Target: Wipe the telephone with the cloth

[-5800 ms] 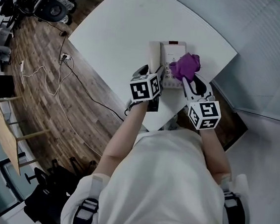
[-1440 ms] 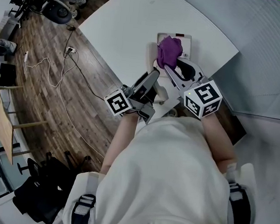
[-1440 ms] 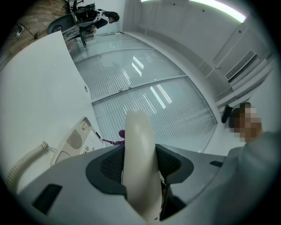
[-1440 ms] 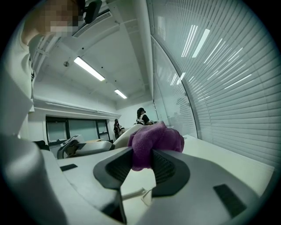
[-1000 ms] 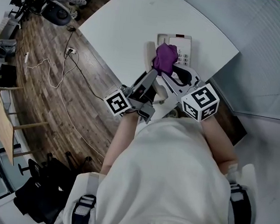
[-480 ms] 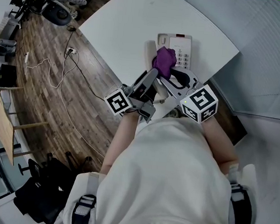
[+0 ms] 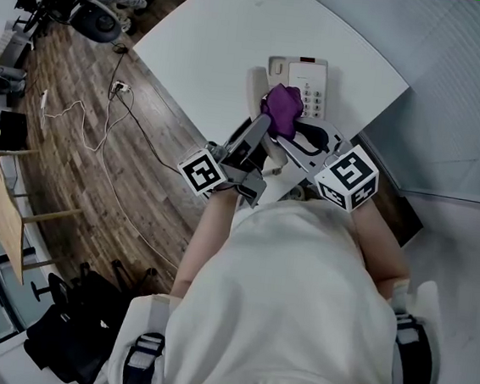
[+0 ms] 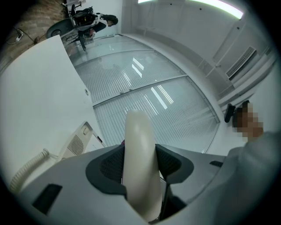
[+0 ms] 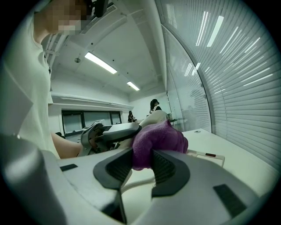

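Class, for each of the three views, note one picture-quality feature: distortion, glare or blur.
Head view: the wide lens bows the table edges. Left gripper view: dark corners ring the picture, light streaks glare on the glass wall, the near handset looms large. Right gripper view: the blinds curve, ceiling lamps glare, the cloth is sharp.
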{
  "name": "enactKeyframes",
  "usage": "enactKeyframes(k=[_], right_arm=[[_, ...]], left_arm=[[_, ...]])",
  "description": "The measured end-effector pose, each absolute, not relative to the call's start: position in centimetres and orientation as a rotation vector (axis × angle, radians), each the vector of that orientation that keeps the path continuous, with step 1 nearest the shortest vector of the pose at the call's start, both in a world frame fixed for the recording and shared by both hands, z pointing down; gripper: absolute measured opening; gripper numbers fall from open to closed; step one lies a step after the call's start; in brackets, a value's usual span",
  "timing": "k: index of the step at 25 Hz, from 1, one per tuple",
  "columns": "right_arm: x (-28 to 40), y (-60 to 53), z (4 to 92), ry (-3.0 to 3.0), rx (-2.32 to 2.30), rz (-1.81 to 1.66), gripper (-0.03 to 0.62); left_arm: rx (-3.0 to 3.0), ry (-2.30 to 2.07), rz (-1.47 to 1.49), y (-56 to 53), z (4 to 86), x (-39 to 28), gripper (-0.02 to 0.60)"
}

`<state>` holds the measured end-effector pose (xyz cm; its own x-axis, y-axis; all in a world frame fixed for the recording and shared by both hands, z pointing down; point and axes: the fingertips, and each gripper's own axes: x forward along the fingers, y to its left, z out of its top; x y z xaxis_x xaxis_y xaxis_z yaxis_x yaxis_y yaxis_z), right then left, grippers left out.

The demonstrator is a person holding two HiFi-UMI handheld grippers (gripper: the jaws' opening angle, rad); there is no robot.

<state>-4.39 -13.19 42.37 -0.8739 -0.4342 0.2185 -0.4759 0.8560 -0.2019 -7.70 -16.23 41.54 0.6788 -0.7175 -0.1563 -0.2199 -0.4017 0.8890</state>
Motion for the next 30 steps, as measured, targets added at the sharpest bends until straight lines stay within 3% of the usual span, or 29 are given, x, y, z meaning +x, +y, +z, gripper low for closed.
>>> enactKeyframes(k=[30], right_arm=[[-2.1,-10.7,44.7,-2.830,0.635,0.464,0.132]], left_arm=[[1.953,-0.809,-0.674,-17.4,41.6,-9.3,0.224]])
